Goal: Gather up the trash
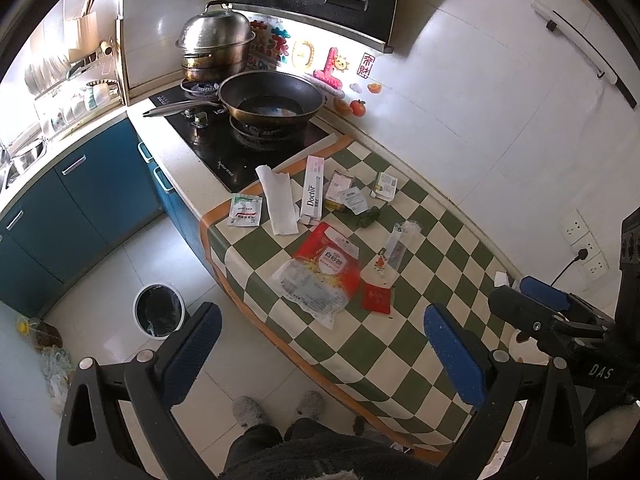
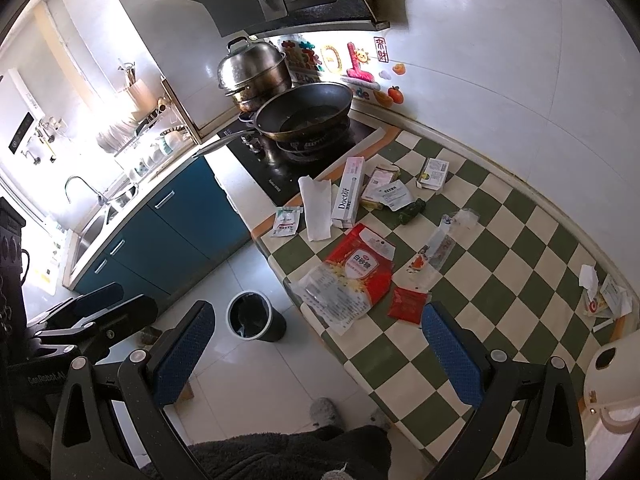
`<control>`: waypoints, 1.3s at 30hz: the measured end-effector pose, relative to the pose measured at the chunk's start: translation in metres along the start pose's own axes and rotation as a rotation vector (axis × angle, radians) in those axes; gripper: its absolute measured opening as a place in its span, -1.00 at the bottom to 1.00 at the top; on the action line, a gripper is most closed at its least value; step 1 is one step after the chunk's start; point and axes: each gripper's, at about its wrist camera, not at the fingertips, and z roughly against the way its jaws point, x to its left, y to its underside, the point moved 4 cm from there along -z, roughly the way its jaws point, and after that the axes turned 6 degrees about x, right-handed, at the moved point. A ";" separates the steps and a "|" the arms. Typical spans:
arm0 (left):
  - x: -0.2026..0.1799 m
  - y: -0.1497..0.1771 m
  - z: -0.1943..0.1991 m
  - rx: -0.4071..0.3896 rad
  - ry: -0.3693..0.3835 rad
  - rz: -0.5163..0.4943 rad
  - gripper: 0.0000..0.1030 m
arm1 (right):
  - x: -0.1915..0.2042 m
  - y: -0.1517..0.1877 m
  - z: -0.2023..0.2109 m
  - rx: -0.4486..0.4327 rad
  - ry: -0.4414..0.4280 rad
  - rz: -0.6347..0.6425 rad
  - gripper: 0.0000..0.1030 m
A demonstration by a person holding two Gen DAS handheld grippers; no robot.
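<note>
Trash lies scattered over the green-and-cream checked table (image 1: 420, 292), most of it toward the stove end: one white carton printed "Doctor" (image 1: 313, 192), one strip of white paper (image 1: 279, 200) beside it, one small white sachet with a red band (image 1: 245, 210) at the table's corner, one large red-and-clear bag with white Chinese lettering (image 1: 320, 272), one small red packet (image 1: 377, 298) just beside that bag, one long clear wrapper (image 1: 396, 246), one dark green crumpled piece (image 1: 370, 217), a loose cluster of overlapping labelled packets (image 1: 346, 196) whose number I cannot tell, and one small white-and-yellow pack (image 1: 385, 186) set apart near the wall. The right wrist view shows another small heap of white wrappers (image 2: 606, 292) at the far right edge. One bin (image 2: 252, 316) with a dark liner stands on the floor close to the table's front edge, with bare tiles around it. Open checked squares lie between the red packet and the near edge. One wok (image 1: 272, 100) and one lidded steel steamer pot (image 1: 214, 46) sit on the hob. The left claw (image 1: 320, 356) is spread wide and holds nothing; the right claw (image 2: 318, 354) is equally wide apart and empty, both held above the near edge.
</note>
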 end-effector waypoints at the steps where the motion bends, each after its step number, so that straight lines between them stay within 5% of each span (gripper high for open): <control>1: 0.000 0.000 0.000 0.000 0.003 0.001 1.00 | 0.000 0.000 0.000 0.000 0.000 0.000 1.00; 39: 0.006 0.001 0.007 -0.014 0.050 0.012 1.00 | 0.006 -0.002 0.003 -0.007 -0.009 -0.001 1.00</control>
